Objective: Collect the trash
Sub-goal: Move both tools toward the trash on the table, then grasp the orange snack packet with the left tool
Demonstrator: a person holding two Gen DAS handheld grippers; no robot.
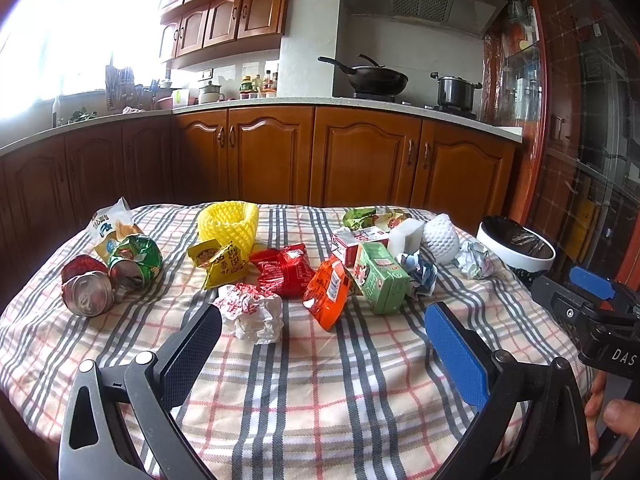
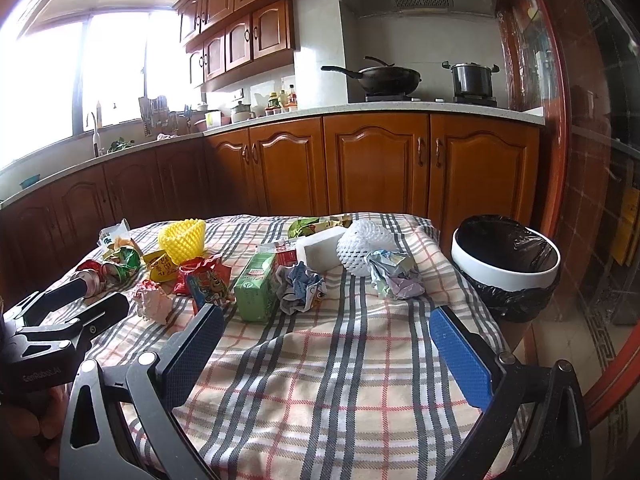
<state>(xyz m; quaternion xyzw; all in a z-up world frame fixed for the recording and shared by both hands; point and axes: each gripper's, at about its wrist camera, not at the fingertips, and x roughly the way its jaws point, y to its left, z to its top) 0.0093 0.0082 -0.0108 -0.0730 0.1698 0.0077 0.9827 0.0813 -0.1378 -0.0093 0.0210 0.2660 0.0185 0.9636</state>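
Observation:
Trash lies scattered on a plaid-covered table (image 1: pixel 312 380): two crushed cans (image 1: pixel 112 280), a yellow foam net (image 1: pixel 229 224), a yellow wrapper (image 1: pixel 218 264), a red packet (image 1: pixel 284 270), an orange packet (image 1: pixel 329 294), a crumpled white paper (image 1: pixel 252 312), a green carton (image 1: pixel 380 276), a white foam net (image 1: pixel 441 238) and paper balls (image 2: pixel 394 276). A white bin with a black liner (image 2: pixel 506 256) stands off the table's right edge. My left gripper (image 1: pixel 320 320) is open and empty, just short of the white paper. My right gripper (image 2: pixel 324 320) is open and empty over bare cloth.
Wooden kitchen cabinets and a counter run behind the table, with a wok (image 1: pixel 376 76) and a pot (image 1: pixel 456 90) on the stove. The right gripper's body shows at the right edge in the left wrist view (image 1: pixel 592 304). A wooden door frame stands at the right.

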